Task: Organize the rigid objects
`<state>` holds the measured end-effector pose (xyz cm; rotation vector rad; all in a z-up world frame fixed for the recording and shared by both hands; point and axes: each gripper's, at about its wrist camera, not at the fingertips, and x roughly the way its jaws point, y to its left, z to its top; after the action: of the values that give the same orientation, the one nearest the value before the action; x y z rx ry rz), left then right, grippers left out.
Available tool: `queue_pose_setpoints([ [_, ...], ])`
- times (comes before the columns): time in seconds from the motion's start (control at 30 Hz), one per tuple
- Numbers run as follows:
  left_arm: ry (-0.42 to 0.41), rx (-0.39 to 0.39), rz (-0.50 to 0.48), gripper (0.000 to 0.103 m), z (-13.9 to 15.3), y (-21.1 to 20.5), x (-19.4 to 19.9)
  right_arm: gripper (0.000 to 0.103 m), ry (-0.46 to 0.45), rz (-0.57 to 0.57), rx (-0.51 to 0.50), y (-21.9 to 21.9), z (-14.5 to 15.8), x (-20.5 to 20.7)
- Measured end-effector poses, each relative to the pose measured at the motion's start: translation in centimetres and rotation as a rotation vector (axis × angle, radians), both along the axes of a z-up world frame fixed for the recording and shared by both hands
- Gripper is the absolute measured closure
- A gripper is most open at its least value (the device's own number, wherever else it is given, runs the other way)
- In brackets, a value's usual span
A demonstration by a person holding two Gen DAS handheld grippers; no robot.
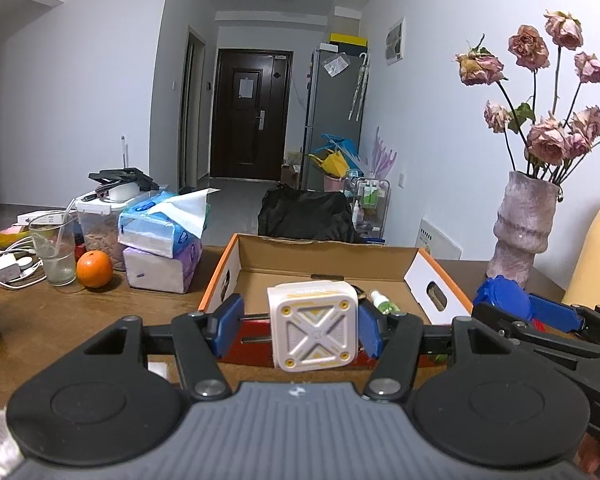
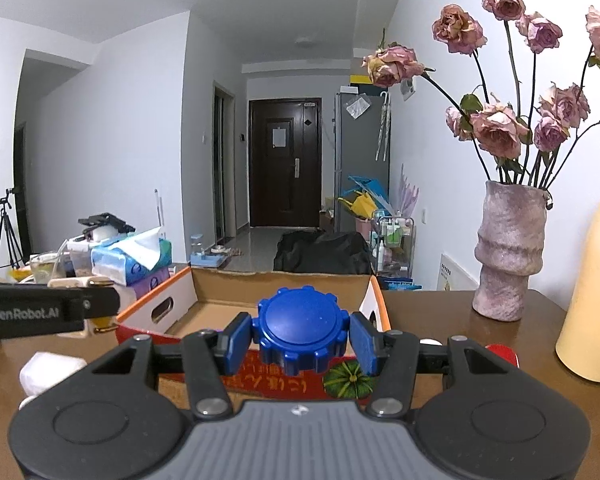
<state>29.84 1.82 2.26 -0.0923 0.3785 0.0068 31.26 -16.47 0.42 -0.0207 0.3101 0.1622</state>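
Left gripper: clamps white cube, lower centre.
Right gripper: clamps blue cap.
Risk: cube sits off-centre, might twist loose before cardboard box.

Two grippers: the left gripper and the right gripper. One cardboard box, one white cube, one blue cap, two tissue packs, one orange, one glass, one vase.

Black gripper linkage, blue pads, silver screws, grey ribbed base
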Motion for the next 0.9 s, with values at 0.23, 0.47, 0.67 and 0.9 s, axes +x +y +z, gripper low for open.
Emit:
queue_pose_setpoints([
  [0.23, -0.007, -0.019, 0.01, 0.042, 0.2, -0.3, 2.2, 0.05, -0.002, 0.002, 0.015, 0.2, 0.2, 1.8],
  [0.47, -0.015, -0.027, 0.013, 0.042, 0.2, -0.3, 4.3, 0.05, 0.009, 0.007, 0.021, 0.6, 0.0, 4.1],
  [0.67, -0.009, -0.032, 0.023, 0.042, 0.0, -0.2, 6.4, 0.051, 0.016, 0.007, 0.037, 1.0, -0.1, 6.3],
  [0.9, -0.005, -0.035, 0.035, 0.042, -0.2, 0.0, 9.0, 0.05, 0.023, 0.006, 0.049, 1.4, -0.2, 8.9],
])
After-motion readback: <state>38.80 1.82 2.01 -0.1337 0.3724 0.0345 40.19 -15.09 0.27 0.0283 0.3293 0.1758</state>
